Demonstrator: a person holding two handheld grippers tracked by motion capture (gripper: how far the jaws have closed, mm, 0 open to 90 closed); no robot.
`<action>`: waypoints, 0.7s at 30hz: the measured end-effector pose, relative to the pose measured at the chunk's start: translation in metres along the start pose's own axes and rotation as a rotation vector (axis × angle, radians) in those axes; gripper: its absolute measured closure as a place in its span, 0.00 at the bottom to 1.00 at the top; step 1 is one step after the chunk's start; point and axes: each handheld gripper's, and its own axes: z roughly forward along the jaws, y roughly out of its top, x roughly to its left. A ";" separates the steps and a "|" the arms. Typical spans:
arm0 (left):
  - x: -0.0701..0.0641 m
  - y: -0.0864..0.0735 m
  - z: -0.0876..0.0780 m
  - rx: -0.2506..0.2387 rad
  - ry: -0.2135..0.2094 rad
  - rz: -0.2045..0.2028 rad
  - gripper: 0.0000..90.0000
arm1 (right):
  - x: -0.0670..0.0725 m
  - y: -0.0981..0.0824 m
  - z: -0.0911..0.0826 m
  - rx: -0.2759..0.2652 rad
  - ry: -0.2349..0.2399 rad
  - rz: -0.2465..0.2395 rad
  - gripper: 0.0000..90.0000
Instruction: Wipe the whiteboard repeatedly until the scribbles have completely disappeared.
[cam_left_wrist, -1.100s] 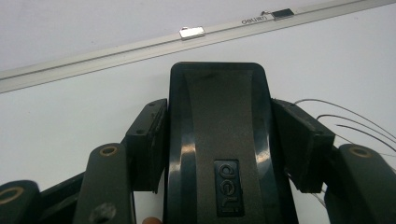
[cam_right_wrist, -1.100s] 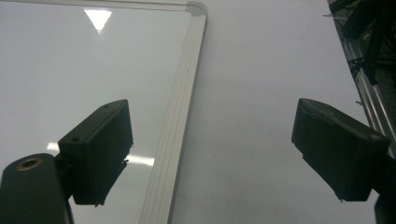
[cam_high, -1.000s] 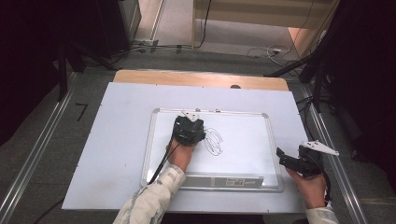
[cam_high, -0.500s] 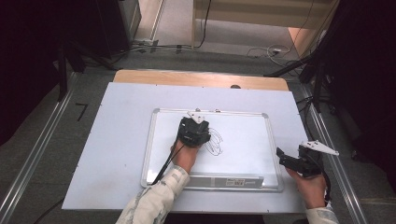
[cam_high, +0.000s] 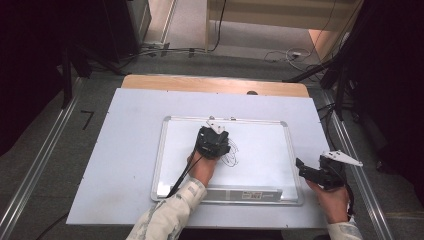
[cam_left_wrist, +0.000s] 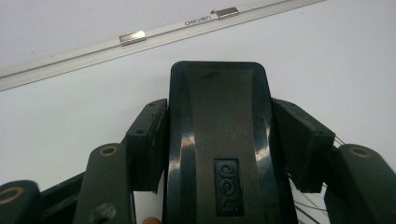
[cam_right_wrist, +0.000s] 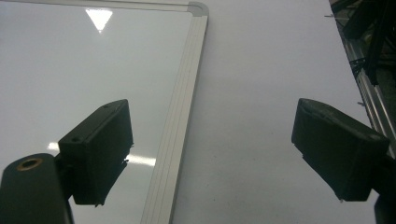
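A whiteboard (cam_high: 260, 150) with a silver frame lies on the table, its far rail (cam_left_wrist: 154, 39) showing in the left gripper view. My left gripper (cam_high: 214, 141) is over the board's middle, shut on a black eraser (cam_left_wrist: 217, 107) marked "deli", which is pressed flat on the surface. Thin black scribbles (cam_high: 234, 154) show just right of it. My right gripper (cam_high: 302, 167) rests open with nothing between its fingers beside the board's right edge (cam_right_wrist: 187, 84), its jaws straddling the frame.
The board sits on a white tabletop (cam_high: 125, 150) with a wooden strip (cam_high: 210, 84) at the far edge. Metal rails (cam_high: 35, 170) run along both sides. Cables (cam_high: 280, 52) and dark equipment stand on the floor beyond.
My left gripper has slid the eraser slightly to the right across the board, onto the scribbles. The right gripper has stayed put.
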 end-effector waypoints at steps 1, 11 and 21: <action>-0.002 0.000 0.000 -0.001 0.000 -0.003 0.45 | 0.000 0.000 0.000 0.000 0.001 0.000 0.12; -0.012 0.001 0.002 0.004 -0.009 0.005 0.45 | 0.000 0.000 0.000 -0.002 0.001 -0.003 0.12; -0.019 0.003 0.003 0.011 -0.028 0.014 0.44 | 0.001 0.000 0.000 -0.003 0.002 -0.004 0.13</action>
